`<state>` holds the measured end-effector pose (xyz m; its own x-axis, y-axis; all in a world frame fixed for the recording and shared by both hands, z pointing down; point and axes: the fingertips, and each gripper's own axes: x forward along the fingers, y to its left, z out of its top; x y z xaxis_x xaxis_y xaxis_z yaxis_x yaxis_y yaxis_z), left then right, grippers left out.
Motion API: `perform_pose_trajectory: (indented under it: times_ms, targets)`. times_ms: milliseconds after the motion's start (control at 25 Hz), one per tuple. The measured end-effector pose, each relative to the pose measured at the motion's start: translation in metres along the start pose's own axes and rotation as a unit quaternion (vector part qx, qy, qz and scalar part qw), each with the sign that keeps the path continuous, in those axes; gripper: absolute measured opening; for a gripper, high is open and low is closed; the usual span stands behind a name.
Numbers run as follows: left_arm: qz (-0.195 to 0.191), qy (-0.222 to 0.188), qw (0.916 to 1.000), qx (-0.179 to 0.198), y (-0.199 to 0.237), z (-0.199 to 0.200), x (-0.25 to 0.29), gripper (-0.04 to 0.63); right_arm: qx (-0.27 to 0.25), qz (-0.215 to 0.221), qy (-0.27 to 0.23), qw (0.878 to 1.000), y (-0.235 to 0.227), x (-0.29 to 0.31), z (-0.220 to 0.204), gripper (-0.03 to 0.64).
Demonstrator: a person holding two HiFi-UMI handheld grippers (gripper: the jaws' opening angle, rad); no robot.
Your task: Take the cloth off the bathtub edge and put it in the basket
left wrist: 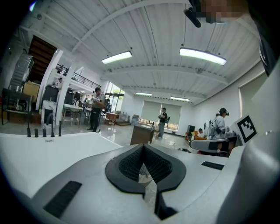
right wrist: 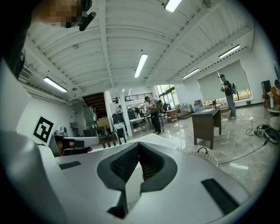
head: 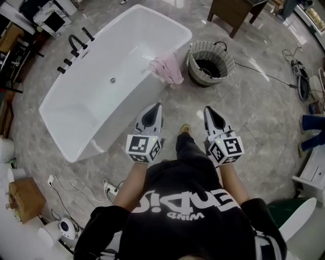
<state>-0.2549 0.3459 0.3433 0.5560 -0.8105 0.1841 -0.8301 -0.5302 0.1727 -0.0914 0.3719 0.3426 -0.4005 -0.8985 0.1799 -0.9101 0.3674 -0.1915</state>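
A pink cloth (head: 167,68) hangs over the near right edge of the white bathtub (head: 101,86). Just right of it stands a woven basket (head: 210,62) with a dark inside. Both grippers are held side by side in front of the person, well short of the tub and pointing toward it. My left gripper (head: 155,106) is shut with nothing in it, and my right gripper (head: 208,108) is also shut and empty. In the left gripper view the tub's rim (left wrist: 39,151) shows to the left of the closed jaws. In the right gripper view the basket (right wrist: 205,155) peeks past the gripper body.
Black taps (head: 76,43) stand at the tub's far corner. A wooden desk (head: 233,12) is behind the basket. Cables (head: 269,76) trail over the marble floor to the right. A cardboard box (head: 23,198) sits at the lower left. Several people stand far off in the hall.
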Motion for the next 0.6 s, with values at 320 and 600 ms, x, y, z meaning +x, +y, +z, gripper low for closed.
perform_pose_trajectory:
  times_ms: [320,600]
  targets:
    - [0.022,-0.008,0.9997,-0.003,0.019,0.032,0.085,0.009,-0.011,0.03,0.001,1.0,-0.057,0.07,0.037,0.009]
    - [0.048,-0.018,0.9987,-0.007,0.036,0.048,0.148,0.009,-0.01,0.053,0.009,0.999,-0.105,0.125,0.05,0.009]
